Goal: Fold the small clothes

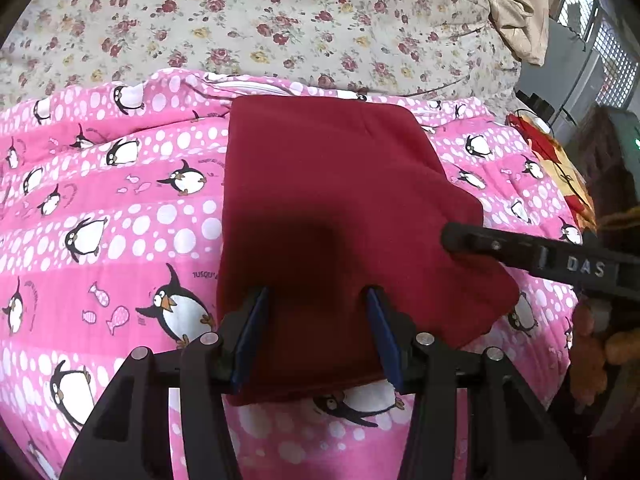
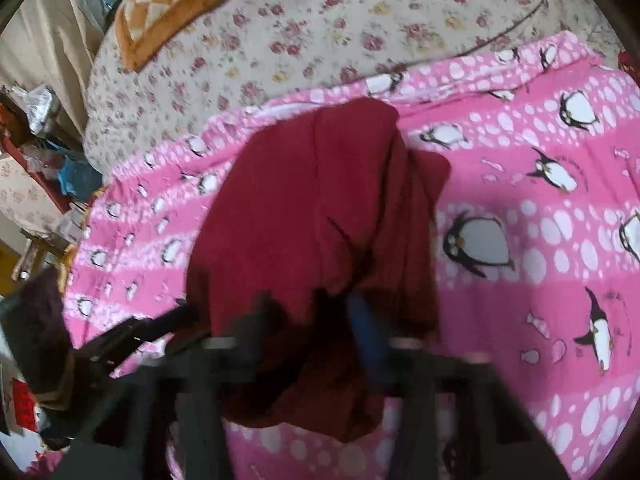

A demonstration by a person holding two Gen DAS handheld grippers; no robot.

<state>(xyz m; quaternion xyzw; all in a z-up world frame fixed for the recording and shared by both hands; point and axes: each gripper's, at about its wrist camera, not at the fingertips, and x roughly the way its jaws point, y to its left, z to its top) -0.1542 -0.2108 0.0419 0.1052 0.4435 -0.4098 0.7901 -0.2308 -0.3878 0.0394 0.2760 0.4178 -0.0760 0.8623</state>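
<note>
A dark red garment [image 1: 320,200] lies folded on the pink penguin blanket [image 1: 120,220]. My left gripper [image 1: 316,300] is open, its blue pads [image 1: 256,320] spread over the garment's near edge. My right gripper [image 1: 452,238] reaches in from the right and touches the garment's right edge. In the blurred right wrist view, the right gripper [image 2: 316,308] sits at the red garment [image 2: 304,208], part of which looks lifted; whether it holds cloth is unclear. The left gripper [image 2: 160,324] shows at the lower left.
A floral bedsheet [image 1: 280,20] lies beyond the blanket. An orange checked pillow [image 2: 176,4] rests at the far left. A beige cloth [image 1: 516,12] and a window grille [image 1: 600,32] are at the right. Cluttered shelves [image 2: 36,168] stand left of the bed.
</note>
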